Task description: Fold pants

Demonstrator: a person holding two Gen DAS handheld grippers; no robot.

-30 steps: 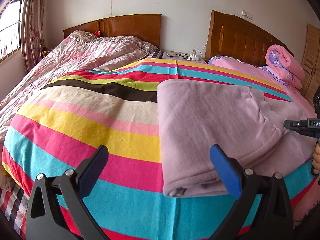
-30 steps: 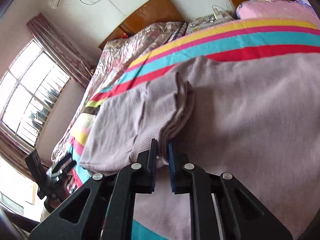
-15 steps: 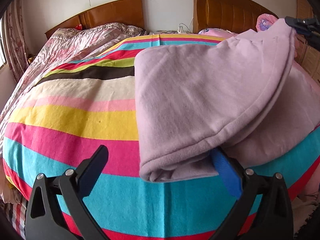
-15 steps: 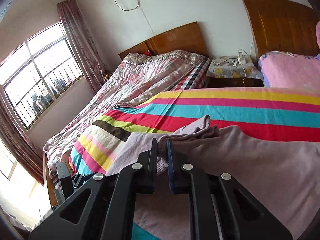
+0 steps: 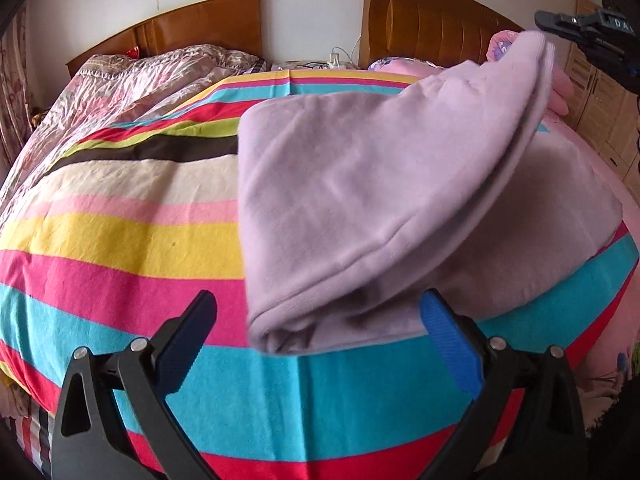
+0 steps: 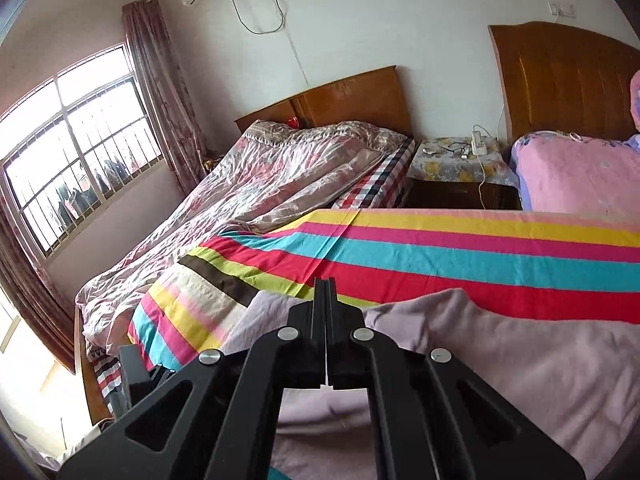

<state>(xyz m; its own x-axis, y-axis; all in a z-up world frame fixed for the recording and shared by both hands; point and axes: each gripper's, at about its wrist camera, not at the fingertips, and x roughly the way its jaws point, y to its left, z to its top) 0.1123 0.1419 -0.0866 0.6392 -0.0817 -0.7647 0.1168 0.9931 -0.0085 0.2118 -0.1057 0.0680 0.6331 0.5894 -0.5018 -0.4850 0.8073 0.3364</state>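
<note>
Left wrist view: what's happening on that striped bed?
A person with a handheld gripper in each hand is folding lilac pants on the striped bedspread. The right gripper is shut and appears to hold one end of the pants lifted off the bed; its own view hides the pinch. The left gripper is open, its fingers either side of the near folded corner, not gripping.

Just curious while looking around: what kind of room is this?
A home bedroom, it seems: two beds with wooden headboards, a nightstand between them, and a striped bedspread with pants laid on it.
</note>
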